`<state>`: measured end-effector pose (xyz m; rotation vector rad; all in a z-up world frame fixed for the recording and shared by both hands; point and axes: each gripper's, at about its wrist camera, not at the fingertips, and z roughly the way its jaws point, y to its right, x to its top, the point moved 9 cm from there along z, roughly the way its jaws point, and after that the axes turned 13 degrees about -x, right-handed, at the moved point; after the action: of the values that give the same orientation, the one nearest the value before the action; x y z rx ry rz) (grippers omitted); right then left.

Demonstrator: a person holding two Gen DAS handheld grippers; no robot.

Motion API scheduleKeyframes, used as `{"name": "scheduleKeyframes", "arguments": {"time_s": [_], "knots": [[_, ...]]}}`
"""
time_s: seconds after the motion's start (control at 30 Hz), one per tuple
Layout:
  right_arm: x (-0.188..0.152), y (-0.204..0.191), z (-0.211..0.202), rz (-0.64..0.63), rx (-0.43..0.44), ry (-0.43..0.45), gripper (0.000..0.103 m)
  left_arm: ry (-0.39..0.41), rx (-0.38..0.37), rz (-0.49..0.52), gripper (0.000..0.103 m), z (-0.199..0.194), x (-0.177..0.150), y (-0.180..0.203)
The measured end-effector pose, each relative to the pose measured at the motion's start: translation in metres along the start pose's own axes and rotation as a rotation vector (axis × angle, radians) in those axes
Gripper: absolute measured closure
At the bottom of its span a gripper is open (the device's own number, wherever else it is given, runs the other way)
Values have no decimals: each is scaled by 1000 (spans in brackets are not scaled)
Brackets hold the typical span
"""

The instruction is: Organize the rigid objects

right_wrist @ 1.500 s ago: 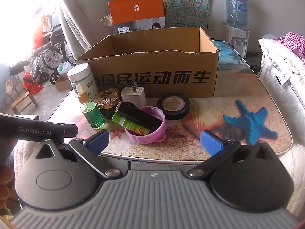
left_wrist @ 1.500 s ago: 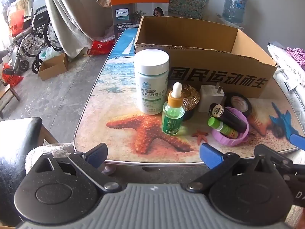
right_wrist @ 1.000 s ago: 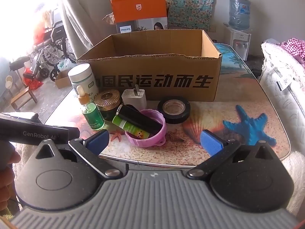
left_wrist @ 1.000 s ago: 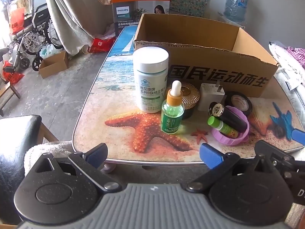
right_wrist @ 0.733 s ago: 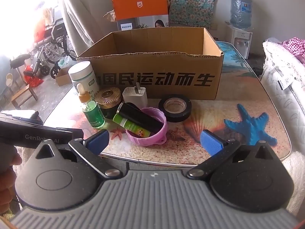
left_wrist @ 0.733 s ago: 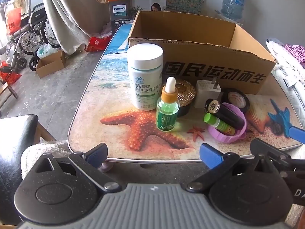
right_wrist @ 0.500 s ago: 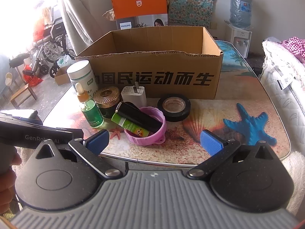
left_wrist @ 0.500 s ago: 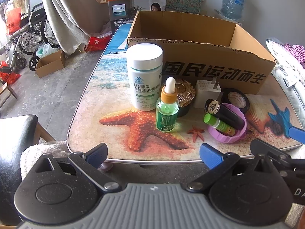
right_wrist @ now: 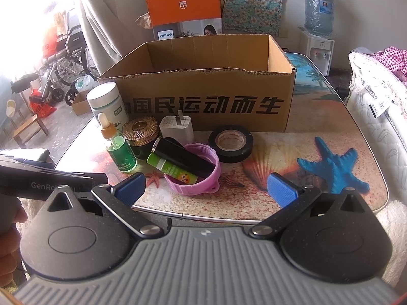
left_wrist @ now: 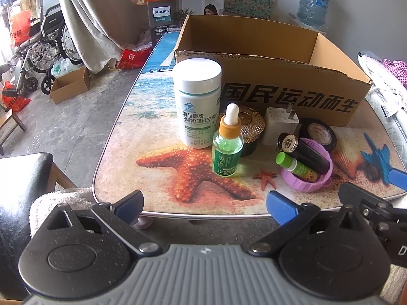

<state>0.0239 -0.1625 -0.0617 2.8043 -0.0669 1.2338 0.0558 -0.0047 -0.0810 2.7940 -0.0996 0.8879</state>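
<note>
An open cardboard box [left_wrist: 292, 94] [right_wrist: 208, 101] stands at the back of the table. In front of it stand a white pill bottle [left_wrist: 197, 101] [right_wrist: 106, 101], a green dropper bottle [left_wrist: 227, 145] [right_wrist: 118, 145], a gold-lidded jar [left_wrist: 248, 127] [right_wrist: 141, 129], a white charger [left_wrist: 279, 124] [right_wrist: 178, 128] and a black tape roll [left_wrist: 318, 133] [right_wrist: 231, 141]. A purple lid [left_wrist: 307, 180] [right_wrist: 195, 183] holds a black tube [left_wrist: 304, 152] [right_wrist: 180, 157] and a green lip balm [left_wrist: 296, 166] [right_wrist: 171, 166]. My left gripper [left_wrist: 204, 207] and right gripper [right_wrist: 206, 186] are open and empty at the table's near edge.
The table top [left_wrist: 157, 127] has a beach print with starfish pictures. A chair with a towel [left_wrist: 25, 178] stands left of it. An orange Philips box [right_wrist: 185, 12] stands behind the cardboard box. A wheelchair [left_wrist: 43, 50] is on the floor at the far left, bedding [right_wrist: 376, 101] at the right.
Both grippers have moved slightly closer to the table, so the objects look a little nearer. Both stay open. No object has moved.
</note>
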Motion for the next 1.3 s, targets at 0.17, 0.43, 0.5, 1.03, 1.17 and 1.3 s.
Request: {"name": "scheduleKeyframes", "arguments": {"time_s": [0.17,0.43,0.5,1.03,1.17,1.3], "knots": [[0,0,0,1,1,4,1,1,3,3,0,-1,0,0],[0,0,-1,2,1,6,1,2,5,2,0,-1,0,-1],[0,0,-1,2,1,6,1,1,6,2,0,-1,-1,-1],[1,3,3,20,4,0,1,-20,9,5,0,4,-2,-2],[2,4,7,30,8,-2,1,-25,-7,8,0,8,-2,-1],[4,10,11,52,21,7,1,-13,-58,33,0,12,-1,7]]}}
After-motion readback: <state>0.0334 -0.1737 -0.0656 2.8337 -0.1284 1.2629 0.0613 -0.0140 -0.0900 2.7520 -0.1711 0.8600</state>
